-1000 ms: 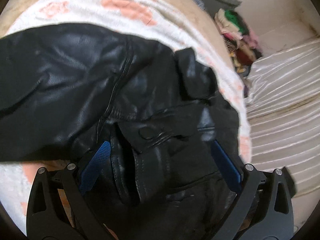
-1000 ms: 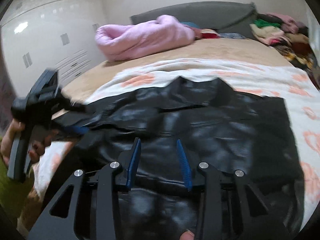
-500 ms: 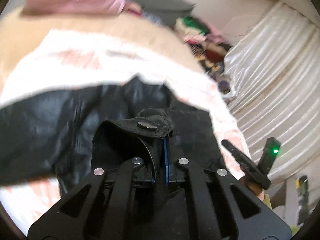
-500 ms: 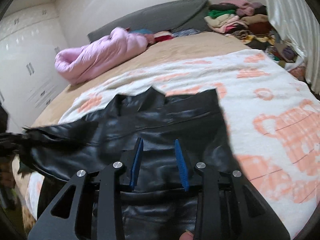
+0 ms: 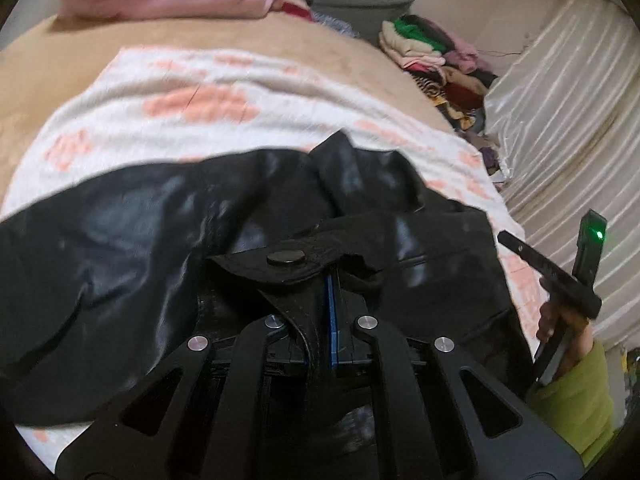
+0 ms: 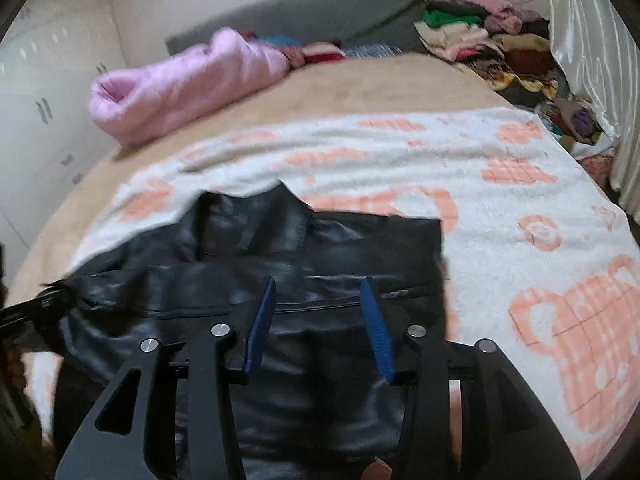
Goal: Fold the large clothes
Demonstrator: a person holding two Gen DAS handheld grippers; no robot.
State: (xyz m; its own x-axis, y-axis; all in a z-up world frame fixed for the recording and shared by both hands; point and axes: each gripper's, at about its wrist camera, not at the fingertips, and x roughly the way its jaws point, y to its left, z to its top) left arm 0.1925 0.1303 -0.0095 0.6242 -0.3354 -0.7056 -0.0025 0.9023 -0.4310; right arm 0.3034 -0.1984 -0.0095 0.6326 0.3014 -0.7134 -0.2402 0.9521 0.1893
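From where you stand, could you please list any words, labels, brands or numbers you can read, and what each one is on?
There is no readable text in either view.
The black leather jacket shows only a plain snap button, with no lettering to read.
The blanket carries only orange pictures, no words.

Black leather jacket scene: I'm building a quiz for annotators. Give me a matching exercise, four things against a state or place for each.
Things:
1. left gripper
2. right gripper
3. pink quilt
4. clothes pile

States or places:
A. rolled up at the head of the bed
B. shut on a snap tab of the black leather jacket
C. stacked beside the curtain
D. open above the jacket

Pairs: 1-B, 2-D, 3-A, 4-C
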